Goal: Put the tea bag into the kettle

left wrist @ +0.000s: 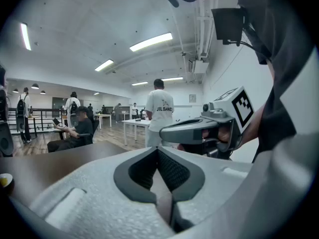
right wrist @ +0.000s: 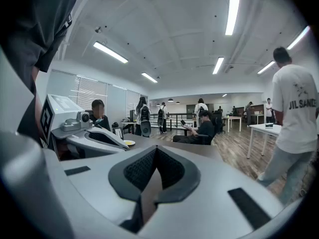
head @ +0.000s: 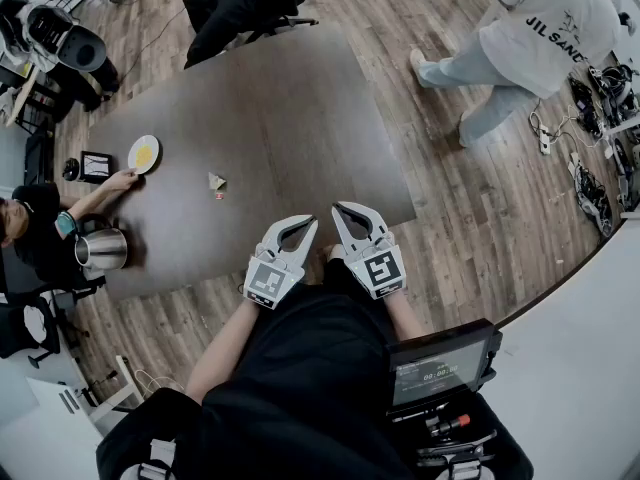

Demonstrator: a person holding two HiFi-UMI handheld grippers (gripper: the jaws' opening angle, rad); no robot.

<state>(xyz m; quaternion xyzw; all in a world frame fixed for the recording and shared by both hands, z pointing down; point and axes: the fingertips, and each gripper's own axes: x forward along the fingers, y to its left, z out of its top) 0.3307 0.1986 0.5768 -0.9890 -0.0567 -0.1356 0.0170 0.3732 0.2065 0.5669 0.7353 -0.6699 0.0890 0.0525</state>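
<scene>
Both tools are clenched with nothing in them right now: the left gripper [head: 297, 230] and right gripper [head: 350, 218] sit side by side at the near edge of the table [head: 300, 118], jaws pressed together and empty, pointing out over the top. The tea bag [head: 217, 182] lies flat on the table, left of and beyond the left gripper and well apart from both. The kettle [head: 102, 250] is off at the near left corner, right by the edge.

What we'd worry about:

- The bag is tiny and looks light, so jaws coming in too shallow could just shove it along the surface, or catch only a corner so it drops on the way.
- The kettle sits so close to the edge that a bump while dropping the bag in could nudge it off.
- A seated person's hand [head: 122, 180] rests on the table between the plate [head: 144, 154] and the kettle, near our route.
- We can't tell from here if the kettle's top is open.
</scene>
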